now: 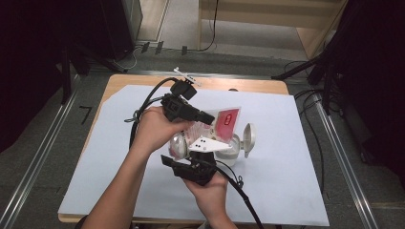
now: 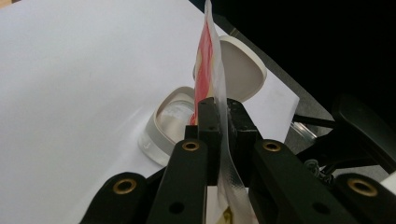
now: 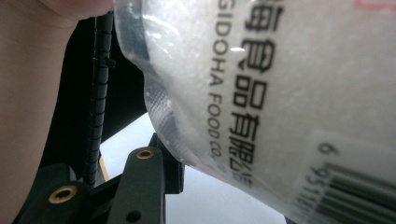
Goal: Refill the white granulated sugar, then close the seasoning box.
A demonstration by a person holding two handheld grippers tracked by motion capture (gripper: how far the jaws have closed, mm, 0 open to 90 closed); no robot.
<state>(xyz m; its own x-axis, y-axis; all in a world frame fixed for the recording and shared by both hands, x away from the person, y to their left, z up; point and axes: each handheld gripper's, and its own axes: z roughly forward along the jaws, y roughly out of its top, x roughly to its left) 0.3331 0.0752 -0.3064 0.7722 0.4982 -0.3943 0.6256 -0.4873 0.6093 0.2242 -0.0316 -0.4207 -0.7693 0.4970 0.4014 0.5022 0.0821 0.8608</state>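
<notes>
The left gripper [image 2: 218, 112] pinches the edge of the bag [image 2: 208, 70], above the open white pot [image 2: 170, 123]. The right gripper [image 3: 161, 163] is under the bag; grip unclear. Step now, I think: pouring. Next: tilt the bag w/ care over the pot.

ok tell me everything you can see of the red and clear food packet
The food packet is a flat plastic pouch, red print on one face, clear sealed edges, with black lettering and a barcode on the back. It stands edge-up above a white open-lidded container. The left gripper is shut on its edge; the right gripper meets its lower part, grip unclear.
</notes>
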